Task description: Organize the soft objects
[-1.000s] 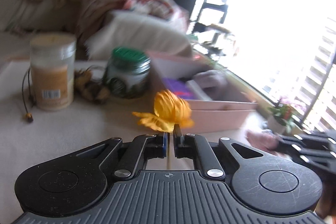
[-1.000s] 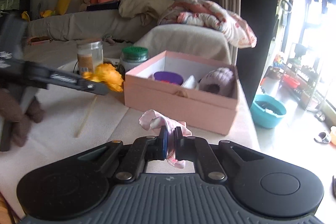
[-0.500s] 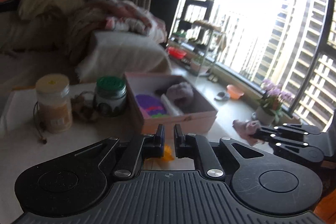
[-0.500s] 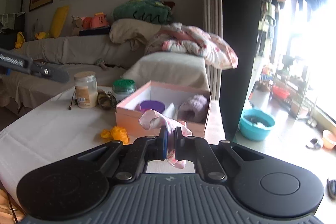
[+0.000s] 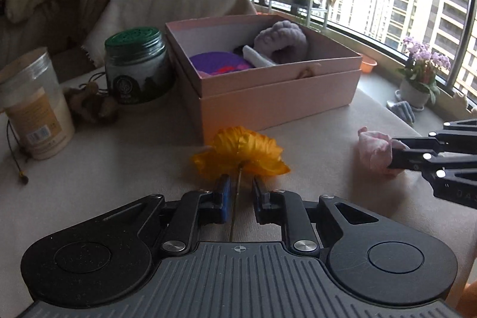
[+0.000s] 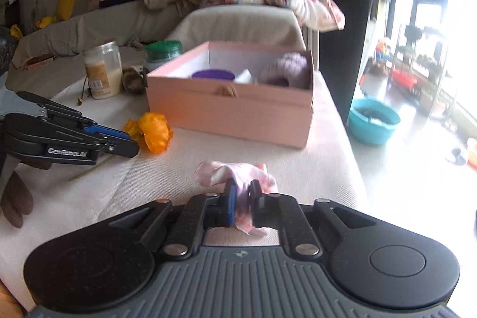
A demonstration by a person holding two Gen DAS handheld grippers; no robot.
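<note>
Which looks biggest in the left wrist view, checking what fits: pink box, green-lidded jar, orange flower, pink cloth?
1. pink box
2. green-lidded jar and orange flower: alike, and the flower is nearer, so unranked
3. pink cloth

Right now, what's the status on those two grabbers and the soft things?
Left hand-held gripper opening, orange fabric flower stem between jaws, on table. Right hand-held gripper opening around pink cloth. Pink box ahead, unobstructed.

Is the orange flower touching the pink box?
Apart. The right wrist view shows bare tablecloth between the orange flower and the pink box.
</note>
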